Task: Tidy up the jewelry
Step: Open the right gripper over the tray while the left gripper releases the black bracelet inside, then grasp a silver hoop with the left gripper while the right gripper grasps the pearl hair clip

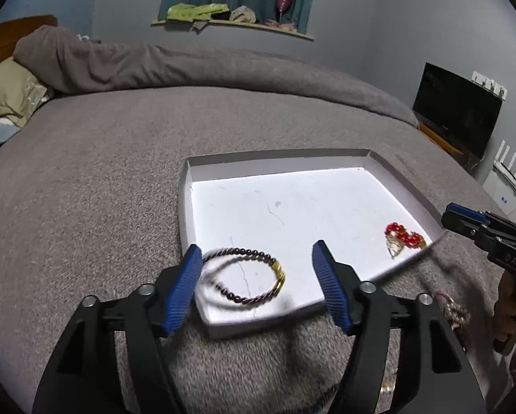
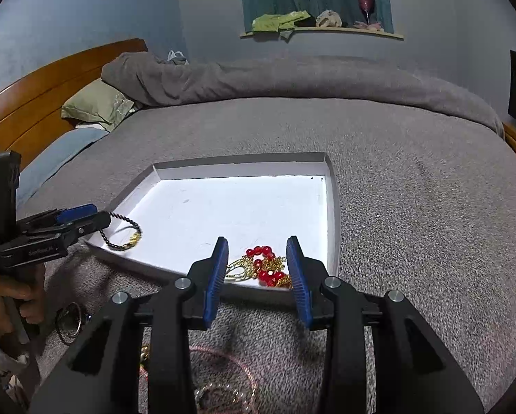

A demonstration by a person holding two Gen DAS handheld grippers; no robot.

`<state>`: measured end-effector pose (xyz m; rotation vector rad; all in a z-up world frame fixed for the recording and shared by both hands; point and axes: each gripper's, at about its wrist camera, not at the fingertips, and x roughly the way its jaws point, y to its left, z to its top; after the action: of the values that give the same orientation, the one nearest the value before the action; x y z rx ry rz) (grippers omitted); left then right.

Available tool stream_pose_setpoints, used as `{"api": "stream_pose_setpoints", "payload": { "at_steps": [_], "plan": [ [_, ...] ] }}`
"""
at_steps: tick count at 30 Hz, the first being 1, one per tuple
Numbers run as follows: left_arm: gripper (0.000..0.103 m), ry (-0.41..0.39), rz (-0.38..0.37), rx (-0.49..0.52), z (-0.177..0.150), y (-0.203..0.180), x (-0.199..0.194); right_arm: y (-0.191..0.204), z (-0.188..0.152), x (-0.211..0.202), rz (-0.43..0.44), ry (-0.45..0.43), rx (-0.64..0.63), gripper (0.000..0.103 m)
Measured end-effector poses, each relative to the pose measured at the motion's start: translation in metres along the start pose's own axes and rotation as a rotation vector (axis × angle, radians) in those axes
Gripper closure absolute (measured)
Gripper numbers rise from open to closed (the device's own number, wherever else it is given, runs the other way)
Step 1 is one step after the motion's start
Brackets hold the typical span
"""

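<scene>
Left gripper is hovering w/ fingers spread wide, pinching nothing. Dark beaded bracelet w/ a gold clasp is lying btwn the two fingers, in the near corner of the white tray, its left side blurred and just beside the left finger; can't tell if they're touching. From the right wrist view the same bracelet is sitting right at the tip of the left gripper, over the tray's near-left edge.

Right gripper is also hanging w/ fingers spread apart, holding nothing. Red bead and gold chain piece is lying btwn and just past those fingers, inside the tray near its front edge. In the left wrist view that red piece is off to the right of the left fingers, near the tray's right corner, w/ the right gripper just beyond it.

Tray is resting on the grey bed cover. More jewelry is lying on the cover below the right fingers: thin bangles to the left, a pinkish chain underneath, blurry.
</scene>
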<state>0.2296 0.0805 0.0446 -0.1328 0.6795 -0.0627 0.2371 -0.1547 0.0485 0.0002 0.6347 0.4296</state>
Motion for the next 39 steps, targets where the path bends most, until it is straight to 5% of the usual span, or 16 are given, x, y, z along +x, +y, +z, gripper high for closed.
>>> {"api": "stream_pose_setpoints", "payload": {
  "at_steps": [13,24,31,36,39],
  "plan": [
    [0.021,-0.037,-0.023,0.021,-0.025,-0.015,-0.037,-0.003,-0.025,-0.026,0.011,-0.032,0.035,0.051],
    [0.017,-0.071,-0.091,0.043,-0.054,-0.041,-0.066,-0.010,-0.045,-0.048,0.014,-0.069,0.074,0.024],
    [0.017,-0.049,-0.119,0.108,-0.080,-0.067,-0.067,-0.010,-0.060,-0.061,0.016,-0.081,0.085,0.022],
    [0.028,-0.025,-0.149,0.192,-0.101,-0.088,-0.064,-0.010,-0.071,-0.068,0.020,-0.082,0.090,0.022],
    [0.045,-0.002,-0.148,0.231,-0.107,-0.096,-0.059,-0.012,-0.077,-0.071,0.025,-0.079,0.102,0.022]
  ]
}}
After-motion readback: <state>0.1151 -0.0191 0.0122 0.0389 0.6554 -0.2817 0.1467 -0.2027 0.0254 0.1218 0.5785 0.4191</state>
